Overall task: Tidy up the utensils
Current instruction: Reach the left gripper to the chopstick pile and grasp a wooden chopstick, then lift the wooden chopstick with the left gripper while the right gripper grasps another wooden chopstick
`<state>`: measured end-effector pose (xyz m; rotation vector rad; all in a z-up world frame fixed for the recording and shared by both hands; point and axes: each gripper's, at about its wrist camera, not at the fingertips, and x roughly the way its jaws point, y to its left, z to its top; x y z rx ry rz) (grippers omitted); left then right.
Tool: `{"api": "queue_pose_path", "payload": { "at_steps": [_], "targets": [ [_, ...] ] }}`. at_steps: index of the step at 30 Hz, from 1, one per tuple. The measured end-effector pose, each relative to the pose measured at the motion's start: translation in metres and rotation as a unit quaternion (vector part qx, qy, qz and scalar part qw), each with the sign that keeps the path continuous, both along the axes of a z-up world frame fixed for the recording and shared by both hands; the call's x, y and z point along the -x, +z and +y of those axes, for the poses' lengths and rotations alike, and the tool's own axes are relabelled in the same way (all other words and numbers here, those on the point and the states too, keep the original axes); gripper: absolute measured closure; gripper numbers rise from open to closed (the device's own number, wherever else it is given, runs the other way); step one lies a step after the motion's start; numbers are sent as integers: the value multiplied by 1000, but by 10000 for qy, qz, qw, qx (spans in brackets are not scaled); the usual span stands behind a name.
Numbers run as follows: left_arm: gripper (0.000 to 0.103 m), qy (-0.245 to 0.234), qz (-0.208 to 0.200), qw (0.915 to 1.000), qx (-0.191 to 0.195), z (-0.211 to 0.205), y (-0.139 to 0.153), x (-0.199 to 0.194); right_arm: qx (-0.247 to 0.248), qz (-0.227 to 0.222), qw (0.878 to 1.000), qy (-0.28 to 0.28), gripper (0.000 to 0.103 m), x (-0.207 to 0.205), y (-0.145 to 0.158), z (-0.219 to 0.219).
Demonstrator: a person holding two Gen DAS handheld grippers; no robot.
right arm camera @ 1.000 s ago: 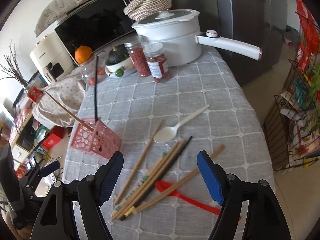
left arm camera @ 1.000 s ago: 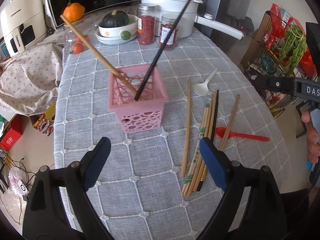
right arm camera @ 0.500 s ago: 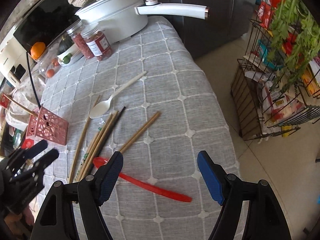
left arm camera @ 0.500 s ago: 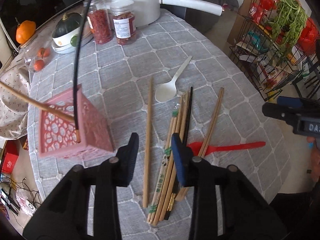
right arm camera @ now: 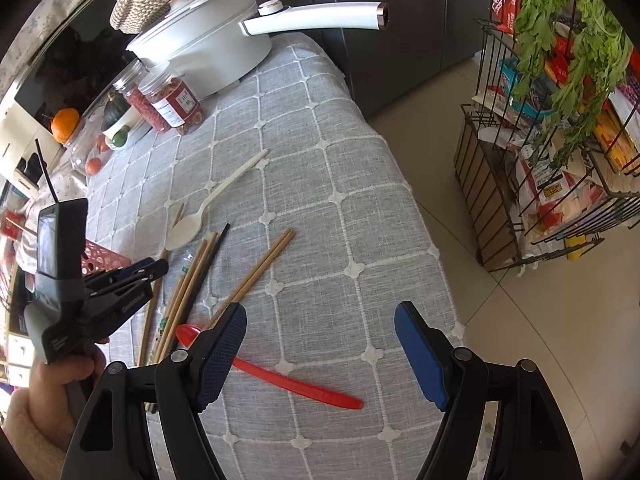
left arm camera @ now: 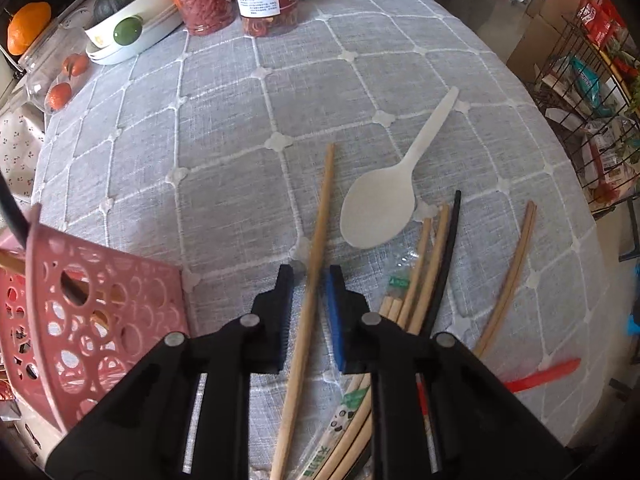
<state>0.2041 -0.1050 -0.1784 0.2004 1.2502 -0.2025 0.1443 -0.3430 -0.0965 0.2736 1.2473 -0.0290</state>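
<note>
So my left gripper point(left arm camera: 309, 276) is down on the counter point(left arm camera: 224, 128) with its jaws narrowed around the lone wooden chopstick point(left arm camera: 316, 240). They're straddling it near the middle, and I can't tell if the pads actually touch yet. The pink basket point(left arm camera: 100, 312) sits just to the left, already with a couple of sticks in it. The right gripper point(right arm camera: 320, 344) hangs wide open over the red spoon point(right arm camera: 296, 384), holding nothing. The white spoon point(left arm camera: 380, 208) and the chopstick bundle point(left arm camera: 424, 264) lie just right of my target. I'd say the trick here is squeezing squarely across the stick so it doesn't roll out, then lifting straight up before tilting it toward the basket, keeping clear of that bundle.
</note>
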Motion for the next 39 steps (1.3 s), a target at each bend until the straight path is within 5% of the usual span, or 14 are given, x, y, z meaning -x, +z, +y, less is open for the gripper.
{"api": "queue_pose_path", "payload": {
  "at_steps": [8,25,39],
  "targets": [
    [95,-197,-38,9998,-48,-7,6,8,95,102,9999,88,25,-3,-7,7],
    [96,-410,-1296,9866,908,69,122,108,10,424,9991,59,25,-21,-32,44],
    [96,-371,-1548,9783,1322,101,133,126,168,735,9969,-212,29,-50,-72,67]
  ]
}}
